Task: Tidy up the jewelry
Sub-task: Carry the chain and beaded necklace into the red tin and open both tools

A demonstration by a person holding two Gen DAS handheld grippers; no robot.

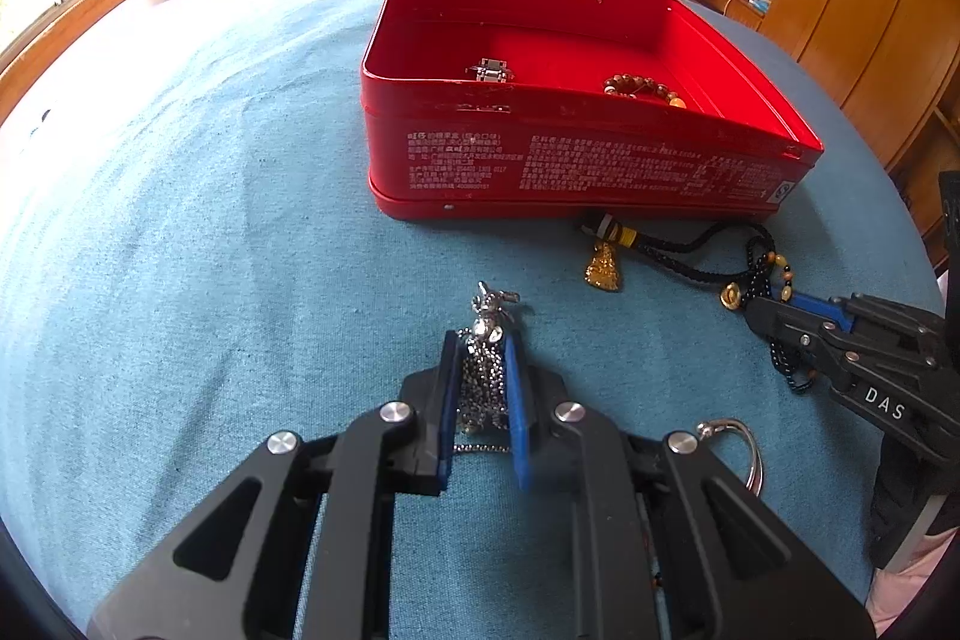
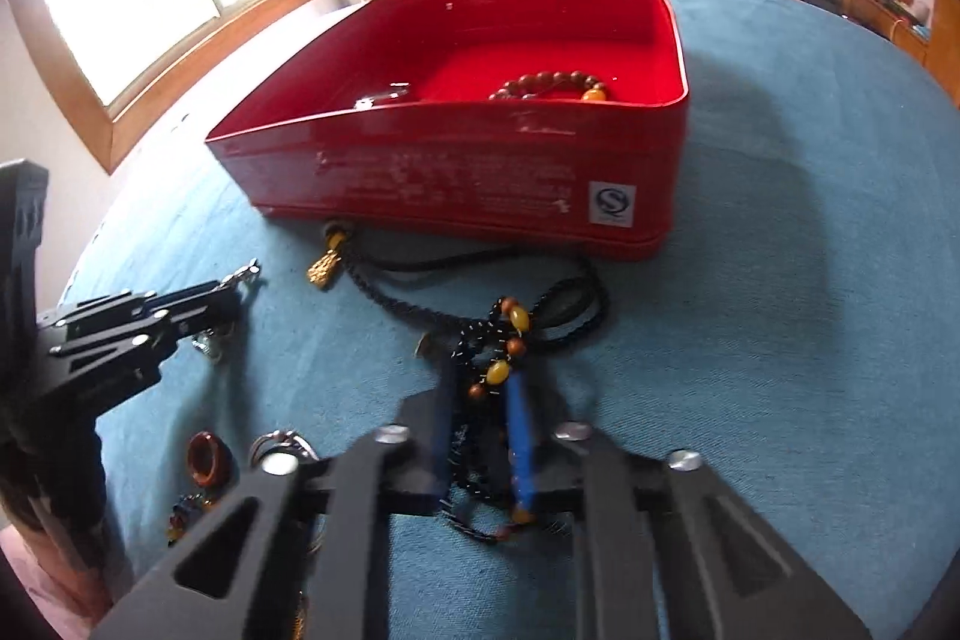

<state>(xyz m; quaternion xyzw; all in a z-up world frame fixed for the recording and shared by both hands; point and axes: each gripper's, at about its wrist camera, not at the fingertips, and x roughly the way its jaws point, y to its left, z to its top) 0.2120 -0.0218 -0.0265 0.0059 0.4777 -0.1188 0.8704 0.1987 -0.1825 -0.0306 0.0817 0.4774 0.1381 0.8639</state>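
Left tongs: my left gripper [image 1: 485, 382] has its blue pads pressed together on a bunched silver chain with a small silver pendant [image 1: 487, 322]. I hold the bundle by its thick middle, I judge, so the loose links cannot slip out when I raise it.

Right tongs: my right gripper [image 2: 480, 418] is clamped on a black beaded cord strung with amber and brown beads [image 2: 507, 340]. No earlier view is to hand, so I speak only of the grip I see now.

Cord's far end: a braided black cord runs from those beads to a gold-coloured pendant [image 1: 603, 271], which lies on the cloth just beside the box's near wall. I expect it to trail and swing when I lift.

Destination: the open red rectangular metal box [image 1: 456, 160] sits ahead of both grippers on the blue cloth-covered bed [image 1: 180, 220], lid off so pieces can go in from above.

Already stored: a silver link bracelet [image 1: 489, 71] and a brown wooden bead bracelet [image 2: 549, 85] rest apart on the box floor, which leaves the middle free.

Waiting: a red-brown ring [image 2: 207, 460] and a metal key ring [image 2: 282, 445] lie on the cloth near my grippers.

Progress: partway, in my judgement; two pieces held, others to fetch.
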